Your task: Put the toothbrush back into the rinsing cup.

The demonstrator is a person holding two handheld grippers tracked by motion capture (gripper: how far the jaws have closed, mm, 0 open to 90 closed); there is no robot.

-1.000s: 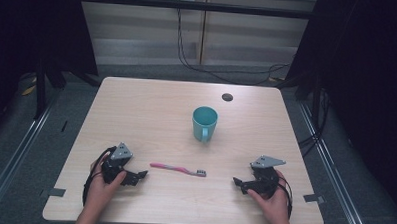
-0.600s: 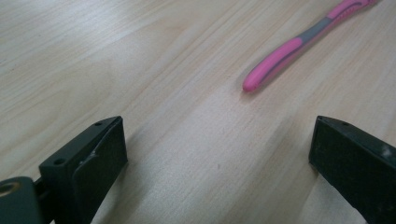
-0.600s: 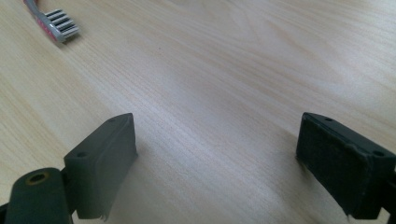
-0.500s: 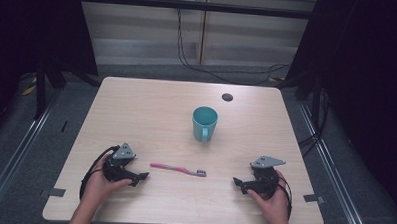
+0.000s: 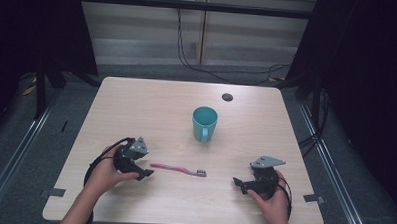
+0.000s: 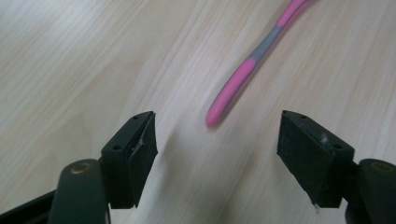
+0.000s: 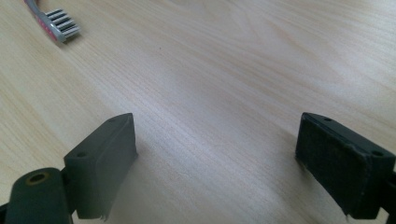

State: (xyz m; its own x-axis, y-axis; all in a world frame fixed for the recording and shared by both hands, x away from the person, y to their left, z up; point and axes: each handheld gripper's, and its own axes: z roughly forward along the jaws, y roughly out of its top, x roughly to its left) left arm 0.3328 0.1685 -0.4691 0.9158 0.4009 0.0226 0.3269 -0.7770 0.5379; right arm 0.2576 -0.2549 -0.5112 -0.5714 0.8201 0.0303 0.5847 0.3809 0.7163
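- Since the left gripper (image 6: 217, 140) sits w/ jaws wide apart & nothing between them, it's set for a take; handle tip of the toothbrush (image 6: 247, 72) lies just ahead of the gap, a bit toward the right jaw, not touching either pad.
- From there the toothbrush runs away from the left gripper (image 5: 145, 173) across the table (image 5: 136, 110), flat, bristle end toward the right gripper (image 5: 238, 183).
- Right gripper also spread, holding nothing; bristle head (image 7: 58, 25) well ahead & off to its left.
- Handling, my guess: light, stiff plastic, thin & low on the wood, smooth pink grip prob. slippery; could skid or roll if nudged.
- Best hold: across the handle near mid-length, pads square on both sides, not on bristles.
- Teal cup (image 5: 204, 123) stands upright farther out, beyond the brush, apart from it.
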